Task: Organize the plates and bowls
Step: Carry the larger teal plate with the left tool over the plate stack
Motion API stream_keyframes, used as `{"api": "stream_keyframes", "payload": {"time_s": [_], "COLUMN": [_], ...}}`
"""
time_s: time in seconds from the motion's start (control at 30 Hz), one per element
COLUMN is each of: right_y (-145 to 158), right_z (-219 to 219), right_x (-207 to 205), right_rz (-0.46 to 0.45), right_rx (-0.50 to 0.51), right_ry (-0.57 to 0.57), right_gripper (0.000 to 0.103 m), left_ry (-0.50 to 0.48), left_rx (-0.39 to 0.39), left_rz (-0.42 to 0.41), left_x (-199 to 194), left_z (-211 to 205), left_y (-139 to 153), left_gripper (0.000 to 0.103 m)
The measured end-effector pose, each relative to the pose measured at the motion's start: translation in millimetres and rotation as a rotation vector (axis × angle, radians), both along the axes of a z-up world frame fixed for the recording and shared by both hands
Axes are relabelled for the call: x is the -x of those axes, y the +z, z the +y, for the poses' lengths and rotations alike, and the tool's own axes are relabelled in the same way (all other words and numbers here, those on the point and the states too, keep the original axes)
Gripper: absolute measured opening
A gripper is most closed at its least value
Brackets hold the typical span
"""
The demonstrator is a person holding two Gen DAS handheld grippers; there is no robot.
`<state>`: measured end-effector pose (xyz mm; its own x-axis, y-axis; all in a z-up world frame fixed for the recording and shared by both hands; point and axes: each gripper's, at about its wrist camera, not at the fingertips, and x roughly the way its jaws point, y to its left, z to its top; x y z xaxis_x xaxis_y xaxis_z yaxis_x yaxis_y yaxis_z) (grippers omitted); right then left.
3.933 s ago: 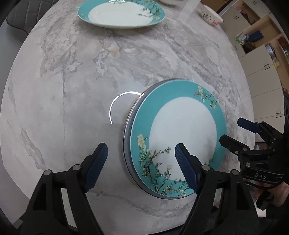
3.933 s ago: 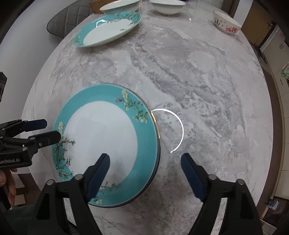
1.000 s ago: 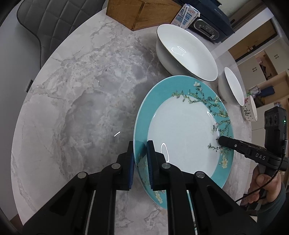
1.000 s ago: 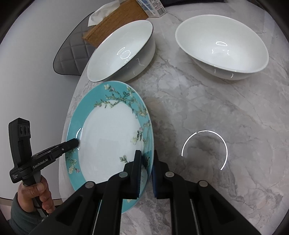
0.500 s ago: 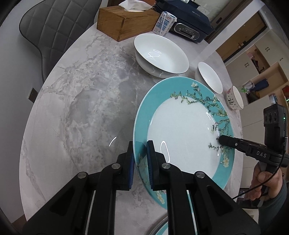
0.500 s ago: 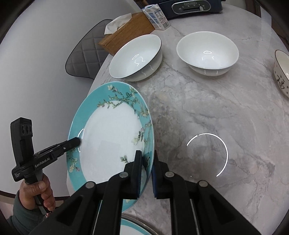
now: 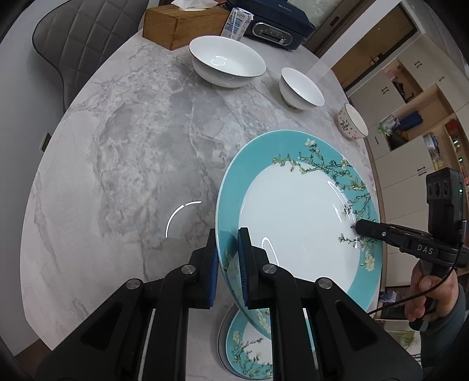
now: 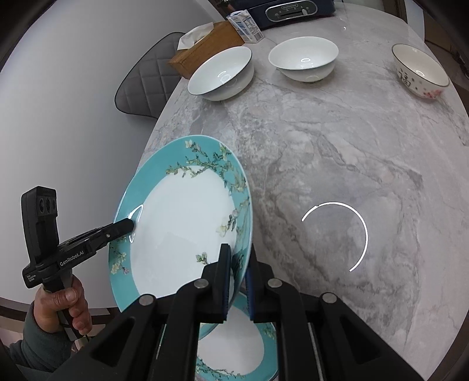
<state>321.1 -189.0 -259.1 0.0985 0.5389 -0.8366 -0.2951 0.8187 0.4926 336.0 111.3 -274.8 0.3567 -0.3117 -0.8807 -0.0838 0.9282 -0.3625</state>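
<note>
Here, in the left wrist view, my left gripper sits at the bottom centre of the frame, its blue pads pinching the near rim of the teal plate between them. The plate hangs tilted in the air, clear of the marble table. At the right edge of that frame my right gripper nips the opposite rim, with my right hand wrapped around its handle.

In the right wrist view the same holds from the other side: my right gripper clamps the plate's rim at the bottom centre, and my left gripper bites the far rim at the left, my left hand below it.

Directly beneath the held plate, at the bottom of both frames, a second teal plate lies flat on the table, partly hidden by my fingers.

Farther off, toward the top of the left wrist view, stand a large white bowl, a smaller white bowl to its right, and a small patterned bowl near the right table edge, all well apart from one another.

Behind them, at the upper edge, are a wooden tissue box, a small carton and a dark appliance. A grey quilted chair stands at the upper left.
</note>
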Motion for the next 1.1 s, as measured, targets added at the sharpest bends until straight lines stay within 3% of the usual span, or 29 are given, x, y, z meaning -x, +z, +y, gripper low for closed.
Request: {"api": "stream_keyframes", "payload": {"time_s": [0.2,0.5,1.1], "right_y": [-3,-24,-47], "right_z": [-19,-29,-39], "right_x": [43,92,135], "right_rz": [0.019,0.061,0.067], "right_rx": [0.008,0.026,0.090], "right_ry": [-0.029,-0.048,-0.061], "right_gripper": [0.011,0.011,0.013], "left_ry": [-0.028,-0.061,-0.107], "left_rx": [0.035,0.026,0.007], "left_rz": [0.044,0.084,0.126], "left_x": [38,78,113], "left_z": [-16,-27,-46], "left_y": [-14,-30,-57], "left_gripper": [0.010,0.010,0.011]}}
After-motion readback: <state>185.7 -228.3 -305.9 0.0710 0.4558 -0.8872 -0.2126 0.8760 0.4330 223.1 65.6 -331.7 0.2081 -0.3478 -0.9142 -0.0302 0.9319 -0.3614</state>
